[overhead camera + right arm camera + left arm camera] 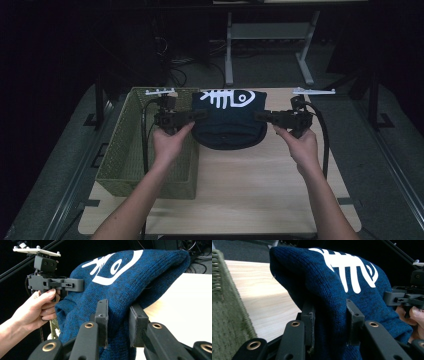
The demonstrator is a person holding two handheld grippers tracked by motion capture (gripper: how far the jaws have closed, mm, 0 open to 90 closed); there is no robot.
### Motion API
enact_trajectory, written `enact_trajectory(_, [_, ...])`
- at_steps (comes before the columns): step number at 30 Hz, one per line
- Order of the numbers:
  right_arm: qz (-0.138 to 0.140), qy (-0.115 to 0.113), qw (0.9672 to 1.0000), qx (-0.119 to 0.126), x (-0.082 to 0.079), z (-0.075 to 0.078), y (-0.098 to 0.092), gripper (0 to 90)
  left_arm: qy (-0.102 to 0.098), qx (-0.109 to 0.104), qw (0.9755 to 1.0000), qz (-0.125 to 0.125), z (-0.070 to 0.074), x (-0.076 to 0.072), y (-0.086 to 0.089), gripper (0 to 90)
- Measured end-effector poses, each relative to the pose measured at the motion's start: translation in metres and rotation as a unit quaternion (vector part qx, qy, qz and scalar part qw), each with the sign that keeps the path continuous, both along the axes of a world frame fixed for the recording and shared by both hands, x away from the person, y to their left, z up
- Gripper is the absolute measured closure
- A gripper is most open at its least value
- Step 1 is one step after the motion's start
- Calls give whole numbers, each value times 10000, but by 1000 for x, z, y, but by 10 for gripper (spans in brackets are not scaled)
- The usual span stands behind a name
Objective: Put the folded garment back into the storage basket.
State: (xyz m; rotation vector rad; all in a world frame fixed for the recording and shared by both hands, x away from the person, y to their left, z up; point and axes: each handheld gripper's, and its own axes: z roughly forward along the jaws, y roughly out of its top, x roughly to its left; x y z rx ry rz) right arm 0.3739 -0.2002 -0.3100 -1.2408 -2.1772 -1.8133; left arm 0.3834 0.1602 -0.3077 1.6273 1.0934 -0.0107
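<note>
Two grippers [200, 116] [261, 117], beanie [227, 117] crown pointing away

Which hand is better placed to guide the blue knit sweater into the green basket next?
Left. The left gripper clamps the dark blue knit sweater right above the green woven basket; the right gripper grips the far side, over the wooden table.

Dim room w/ dark carpet floor [60, 150], grey desk frame [270, 35] behind.

Dark lab: bare wooden worktable [250, 185], cables [175, 70], metal desk frame [270, 35] behind.
</note>
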Motion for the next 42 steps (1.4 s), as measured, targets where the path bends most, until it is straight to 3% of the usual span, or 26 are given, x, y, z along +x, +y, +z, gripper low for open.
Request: enact_trajectory(42, [346,83,9993,92,24,2,66,724,13,-30,9994,339,7,-4,66,651])
